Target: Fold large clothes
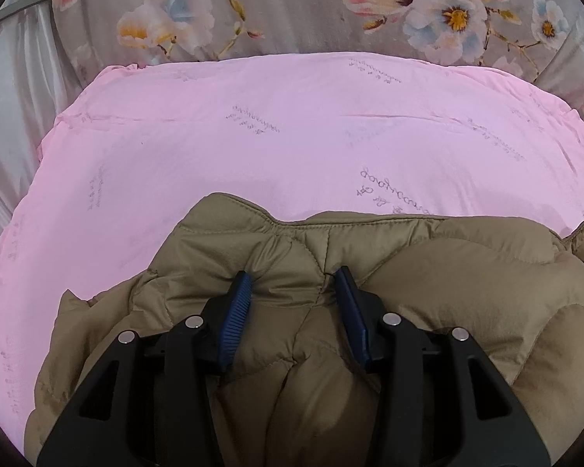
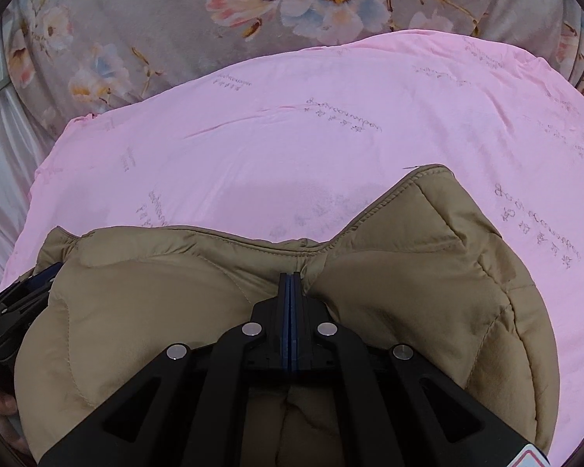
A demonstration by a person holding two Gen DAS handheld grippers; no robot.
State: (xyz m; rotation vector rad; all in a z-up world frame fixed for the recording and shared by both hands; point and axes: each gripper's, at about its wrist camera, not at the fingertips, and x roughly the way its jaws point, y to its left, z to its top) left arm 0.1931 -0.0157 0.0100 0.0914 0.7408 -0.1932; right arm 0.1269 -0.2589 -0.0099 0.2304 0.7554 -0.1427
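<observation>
The pink quilt (image 1: 253,148) carries faint repeated script with small characters beside it, seen upside down and too pale to read in either view; no brand or label shows on the jacket.

In the left wrist view, the left gripper (image 1: 292,284) has its blue-padded fingers (image 1: 235,311) spread apart, pressed down on the tan quilted puffer jacket (image 1: 447,280), with a bunched ridge of fabric and a seam junction lying between them; the pads touch the cloth on either side but do not close on it.

In the right wrist view, the right gripper (image 2: 291,276) has its fingers pressed together, pinching a thin fold of the jacket (image 2: 155,292) just below its stitched edge, where the fabric puckers around the tips. At the left edge of that view part of the left gripper (image 2: 19,292) shows against the jacket.

The jacket lies at the near side of the quilt, puffy, with curved stitch lines and a gathered hem; one corner rises in a peak to the right. Beyond the quilt lies a grey floral bedspread (image 2: 155,19).
</observation>
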